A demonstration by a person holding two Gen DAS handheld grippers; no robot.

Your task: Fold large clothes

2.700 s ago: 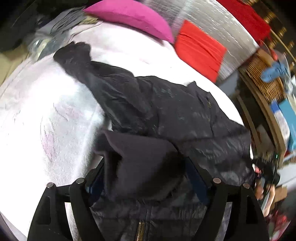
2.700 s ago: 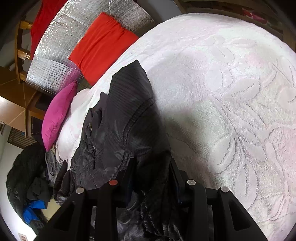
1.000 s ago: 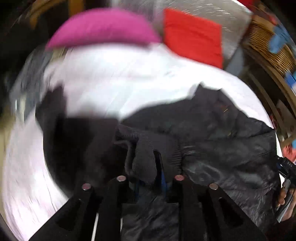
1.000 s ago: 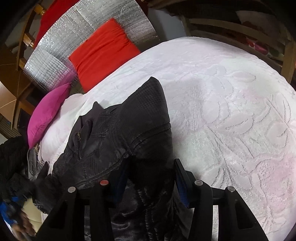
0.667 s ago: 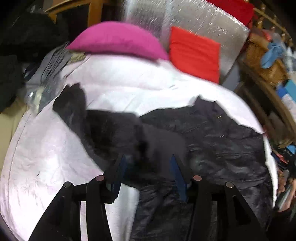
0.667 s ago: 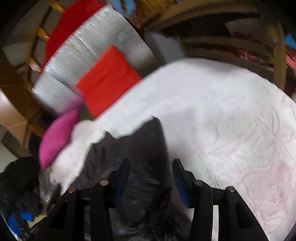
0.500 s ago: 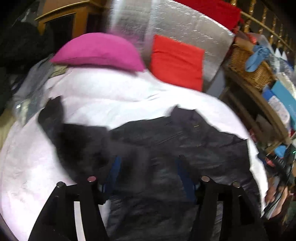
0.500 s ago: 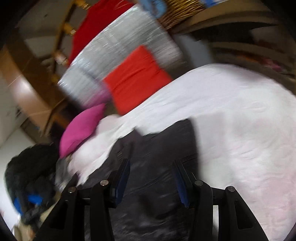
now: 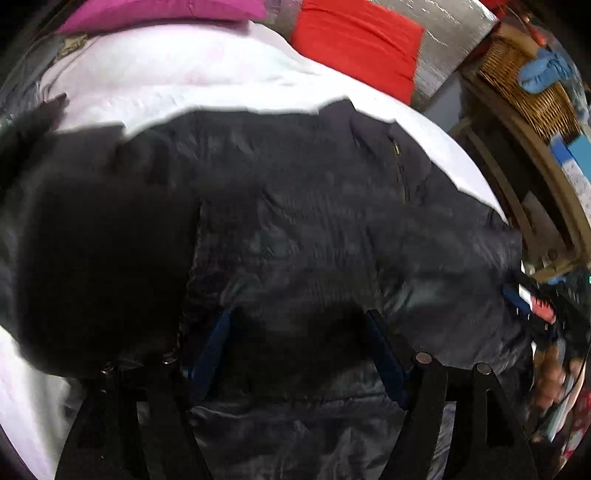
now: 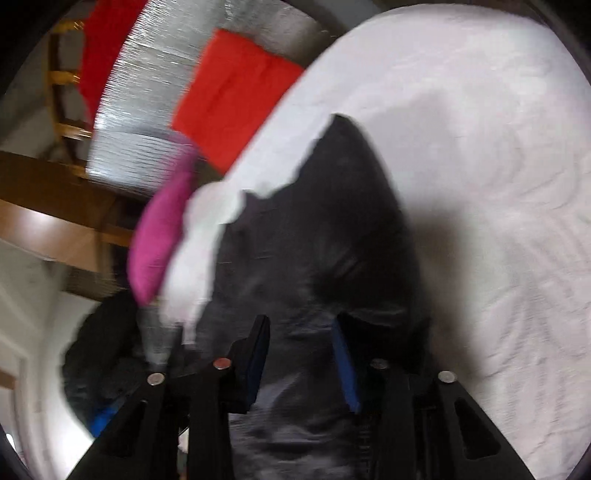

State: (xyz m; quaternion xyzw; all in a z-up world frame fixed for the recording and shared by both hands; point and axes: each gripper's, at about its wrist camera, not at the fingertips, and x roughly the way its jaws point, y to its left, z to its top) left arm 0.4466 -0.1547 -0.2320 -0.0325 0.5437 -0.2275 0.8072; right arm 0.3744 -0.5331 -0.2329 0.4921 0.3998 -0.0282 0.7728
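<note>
A big black quilted jacket (image 9: pixel 314 221) lies spread on the white bed cover (image 9: pixel 166 81), zip and collar toward the far right. Its darker sleeve (image 9: pixel 92 240) is folded over on the left. My left gripper (image 9: pixel 299 347) hovers low over the jacket's body, its jaws wide and still opening, with only flat fabric beneath them. In the right wrist view the jacket (image 10: pixel 325 240) runs up the bed cover (image 10: pixel 498 184). My right gripper (image 10: pixel 301 360) is closing over jacket fabric that sits between its blue pads (image 10: pixel 343 365); their inner faces still show.
At the head of the bed are a magenta pillow (image 9: pixel 166 11), a red cushion (image 9: pixel 358 44) and a silver foil panel (image 9: pixel 443 37). A wicker basket (image 9: pixel 524 85) and a wooden rail stand to the right. A hand (image 9: pixel 550 380) shows at the right edge. Dark clothes (image 10: pixel 103 350) are piled left of the bed.
My left gripper let go of the dark sleeve cuff, opened wide and dropped closer over the jacket. The right gripper tipped up, came back down, and its jaws have narrowed.
</note>
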